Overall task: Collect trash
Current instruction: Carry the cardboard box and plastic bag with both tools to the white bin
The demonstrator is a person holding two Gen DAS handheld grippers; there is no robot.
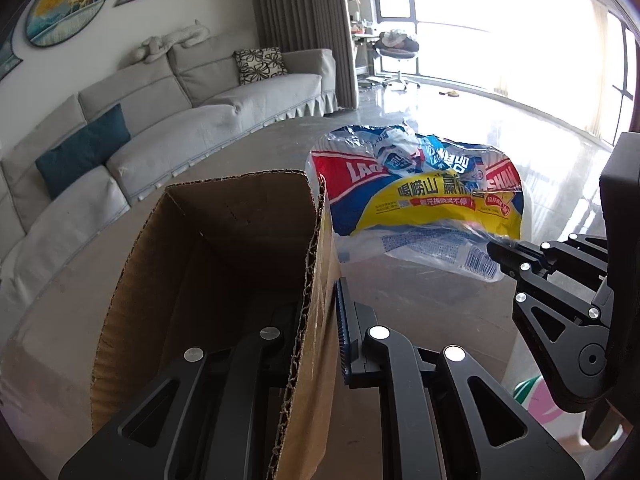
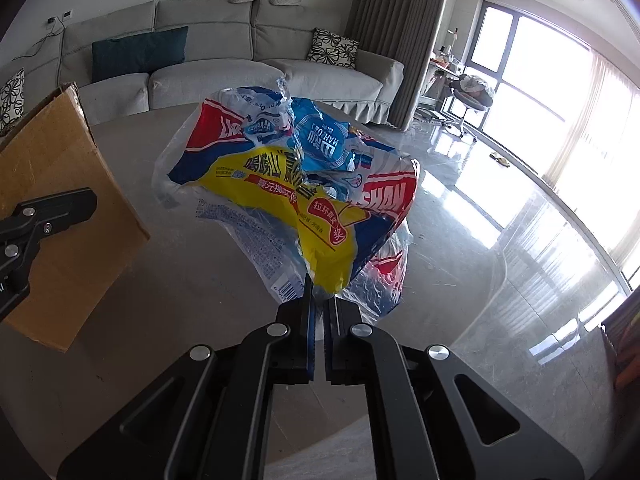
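Note:
A crumpled plastic wrapper [image 2: 288, 176], printed red, blue and yellow, hangs in the air over the round table. My right gripper [image 2: 319, 300] is shut on its lower edge. In the left wrist view the wrapper [image 1: 420, 196] is to the right of an open cardboard box [image 1: 224, 264], with the right gripper [image 1: 496, 252] pinching its bottom right corner. My left gripper [image 1: 316, 312] is shut on the box's right wall, one finger inside and one outside. The box [image 2: 60, 200] also shows at the left of the right wrist view, held off the table.
A round grey stone table [image 2: 460, 280] lies below both grippers. A grey sofa [image 2: 240, 60] with cushions curves behind it. A glossy floor, curtains and bright windows [image 2: 540, 60] are to the right. A chair [image 2: 472, 96] stands by the window.

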